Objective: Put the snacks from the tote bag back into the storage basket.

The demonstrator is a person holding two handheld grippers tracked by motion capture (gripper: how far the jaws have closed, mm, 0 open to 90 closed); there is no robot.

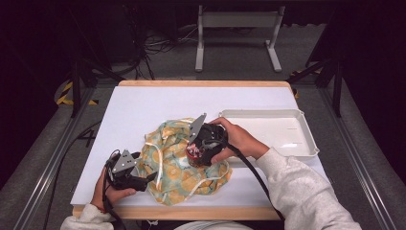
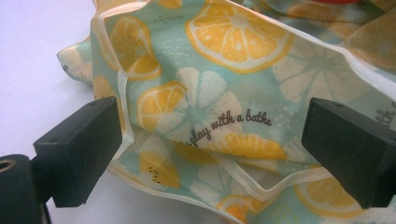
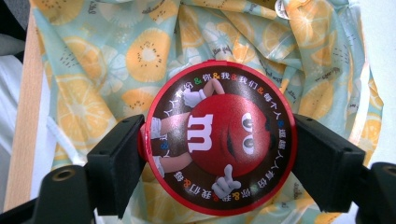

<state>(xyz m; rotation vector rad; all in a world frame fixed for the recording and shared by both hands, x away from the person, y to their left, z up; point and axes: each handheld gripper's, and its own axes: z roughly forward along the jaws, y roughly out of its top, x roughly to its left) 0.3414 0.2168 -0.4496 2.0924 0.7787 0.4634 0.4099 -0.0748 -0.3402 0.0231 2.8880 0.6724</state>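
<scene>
Right gripper (image 3: 217, 154) clamps one red tin (image 3: 219, 140) above one lemon-print bag (image 1: 179, 158)

- Two hand-held grippers are working at the counter (image 1: 143, 98): the left hand-held gripper (image 1: 152, 177) is sitting at the lower left of the frame, and the right hand-held gripper (image 1: 194, 155) is sitting near the centre.
- One lemon-print cloth bag (image 1: 170, 158) is lying crumpled at the lower centre of the frame.
- One round red candy tin (image 3: 219, 142) is sitting between the right hand-held gripper's jaws, mid-frame in the right gripper view.
- One white tray (image 1: 306, 132) is resting at the right of the frame.
- Two hands are showing: one hand (image 1: 107, 194) at the lower left, another hand (image 1: 239, 139) just right of centre.
</scene>
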